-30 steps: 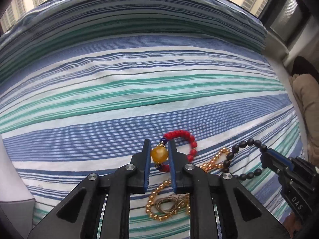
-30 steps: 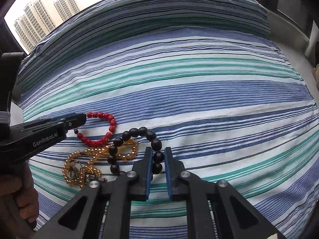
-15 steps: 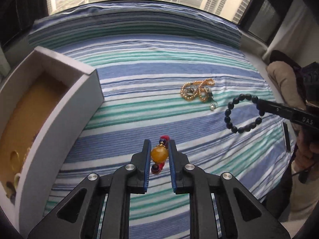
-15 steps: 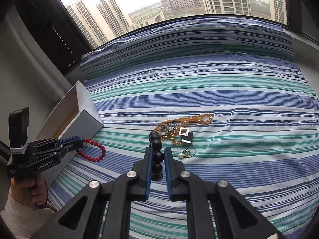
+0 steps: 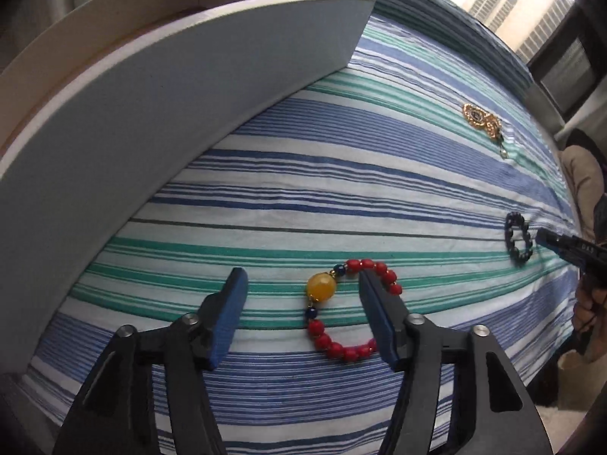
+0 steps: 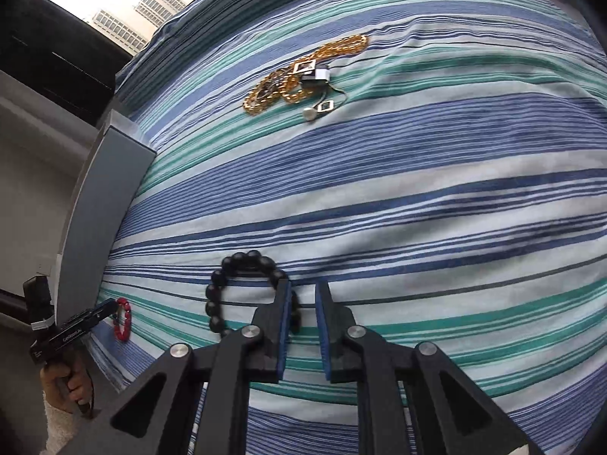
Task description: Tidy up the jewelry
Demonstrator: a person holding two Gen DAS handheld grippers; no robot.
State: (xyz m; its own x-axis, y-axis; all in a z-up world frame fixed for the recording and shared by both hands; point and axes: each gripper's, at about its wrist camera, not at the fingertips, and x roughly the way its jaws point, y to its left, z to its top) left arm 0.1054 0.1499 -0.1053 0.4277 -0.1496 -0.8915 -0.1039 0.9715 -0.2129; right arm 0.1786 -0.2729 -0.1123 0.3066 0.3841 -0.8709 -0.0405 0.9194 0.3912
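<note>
Left wrist view: left hand-held gripper (image 5: pixel 301 303) gaping wide, straddling the red-bead bracelet with amber bead (image 5: pixel 348 309) lying released on the striped bedsheet (image 5: pixel 341 189) beside the white cardboard box (image 5: pixel 151 121).

Right wrist view: right hand-held gripper (image 6: pixel 303 303) standing slightly parted, gripping nothing, black bead bracelet (image 6: pixel 242 292) lying against its left finger; needing clean, straight withdrawing to avoid snagging beads.

One red bead bracelet (image 5: pixel 353 314) lay on the striped sheet (image 5: pixel 341 174), carrying one large amber bead (image 5: pixel 321 285). There was one black bead bracelet (image 6: pixel 242 292), one tangled pile of gold chain jewelry (image 6: pixel 296 72), one white box (image 5: pixel 151 94), and two grippers: left gripper (image 5: pixel 303 311), right gripper (image 6: pixel 303 314).
</note>
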